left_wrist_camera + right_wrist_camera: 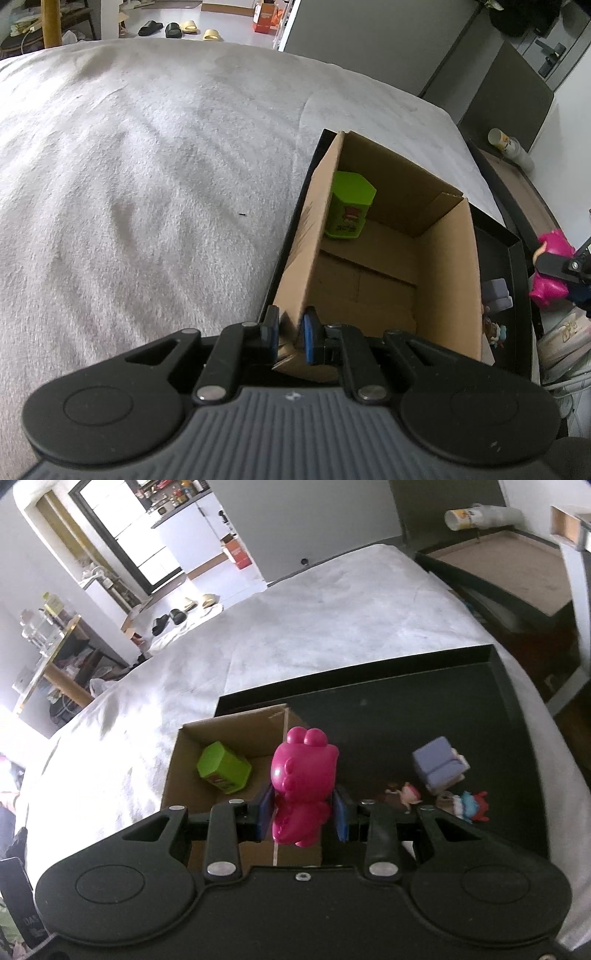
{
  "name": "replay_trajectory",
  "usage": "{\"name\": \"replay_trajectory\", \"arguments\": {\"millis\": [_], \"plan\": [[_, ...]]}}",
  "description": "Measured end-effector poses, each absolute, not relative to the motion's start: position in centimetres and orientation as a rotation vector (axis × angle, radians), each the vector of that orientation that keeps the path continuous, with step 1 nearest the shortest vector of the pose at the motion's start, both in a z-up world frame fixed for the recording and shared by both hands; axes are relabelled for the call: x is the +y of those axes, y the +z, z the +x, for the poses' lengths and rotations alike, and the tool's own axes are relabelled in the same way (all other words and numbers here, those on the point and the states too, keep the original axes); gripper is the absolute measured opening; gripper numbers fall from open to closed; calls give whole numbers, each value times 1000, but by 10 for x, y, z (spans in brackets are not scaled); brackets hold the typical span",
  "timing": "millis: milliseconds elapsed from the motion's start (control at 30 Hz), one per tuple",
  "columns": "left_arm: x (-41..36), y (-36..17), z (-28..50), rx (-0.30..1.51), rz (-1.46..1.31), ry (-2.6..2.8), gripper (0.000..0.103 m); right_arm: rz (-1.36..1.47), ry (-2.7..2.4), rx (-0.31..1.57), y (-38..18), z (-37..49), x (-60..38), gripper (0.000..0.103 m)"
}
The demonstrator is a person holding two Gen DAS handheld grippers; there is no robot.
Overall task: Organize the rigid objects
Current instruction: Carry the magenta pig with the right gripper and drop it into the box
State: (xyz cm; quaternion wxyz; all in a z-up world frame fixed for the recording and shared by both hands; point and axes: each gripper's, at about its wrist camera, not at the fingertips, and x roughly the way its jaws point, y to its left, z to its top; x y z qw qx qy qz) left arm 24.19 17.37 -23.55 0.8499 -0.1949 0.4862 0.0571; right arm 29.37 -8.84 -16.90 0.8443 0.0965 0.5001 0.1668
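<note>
Over the brown cardboard box, right gripper clamps the magenta plastic figurine; left gripper pinches the box's near wall. Carry it further over the box, lower beside the green plastic block, then release.

Slippers beyond grey blanket

Glossy plastic pink figure, matt cardboard box

Cardboard box mostly free inside; green block fills far corner, probably leaning on wall.
</note>
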Motion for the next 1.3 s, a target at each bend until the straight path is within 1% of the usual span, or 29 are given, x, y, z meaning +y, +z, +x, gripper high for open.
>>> {"name": "replay_trajectory", "arguments": {"millis": [667,733,767,800,1300], "plan": [[179,-237,245,1040,-450,122,13,124,423,1075,-188,317,-23,34],[179,-237,245,1041,-452,123,13,126,432,1058,-187,319,-20,37],[179,-237,245,1041,-452,123,13,122,437,1049,-186,319,-20,48],[179,-237,245,1041,-451,123,13,120,432,1046,-185,320,-20,55],[179,-237,247,1047,-458,131,13,188,369,1070,-180,300,-68,55]]}}
